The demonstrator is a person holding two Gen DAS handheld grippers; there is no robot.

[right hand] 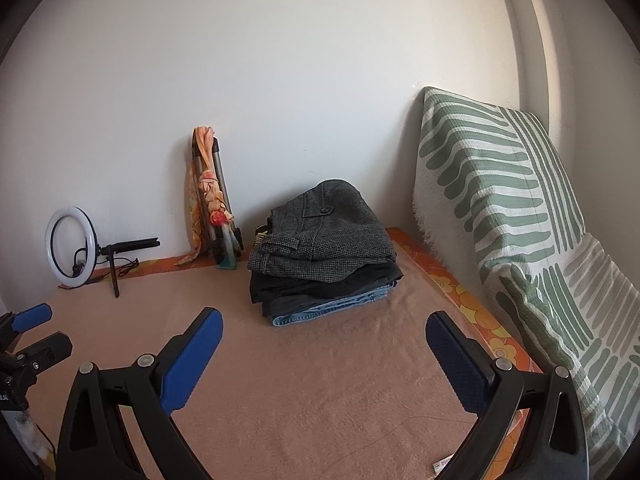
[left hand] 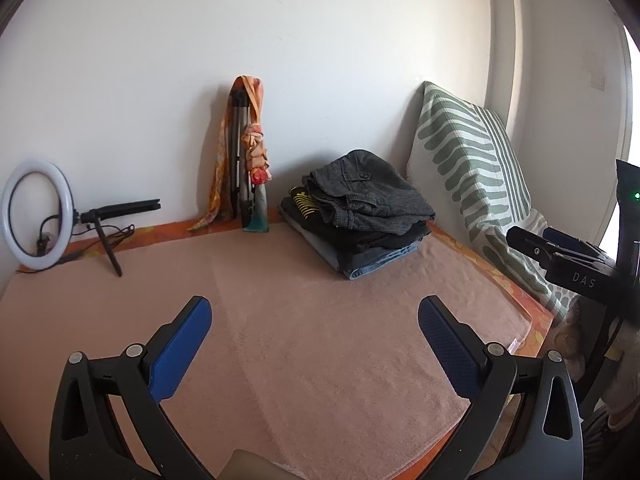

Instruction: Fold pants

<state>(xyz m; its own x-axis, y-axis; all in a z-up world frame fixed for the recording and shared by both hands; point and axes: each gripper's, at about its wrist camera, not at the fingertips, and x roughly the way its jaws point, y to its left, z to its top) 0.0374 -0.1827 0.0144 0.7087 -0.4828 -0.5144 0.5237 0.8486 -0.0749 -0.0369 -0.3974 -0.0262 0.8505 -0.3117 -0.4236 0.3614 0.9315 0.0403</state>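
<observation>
Hovering over a pink towel [left hand: 320, 340], the left gripper [left hand: 315, 312] and right gripper [right hand: 324, 326] both gape wide, holding nothing. Folded pants [right hand: 320, 248] sit stacked at frame centre near the white wall [left hand: 280, 40]. Ring light [left hand: 36, 216] far left, tripod [left hand: 240, 152] leaning upright, striped cushion [right hand: 500, 220] right.

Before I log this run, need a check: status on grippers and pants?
Left gripper open, right gripper open, both empty. Folded pants stack on pink blanket, untouched. Nothing in the way.
</observation>
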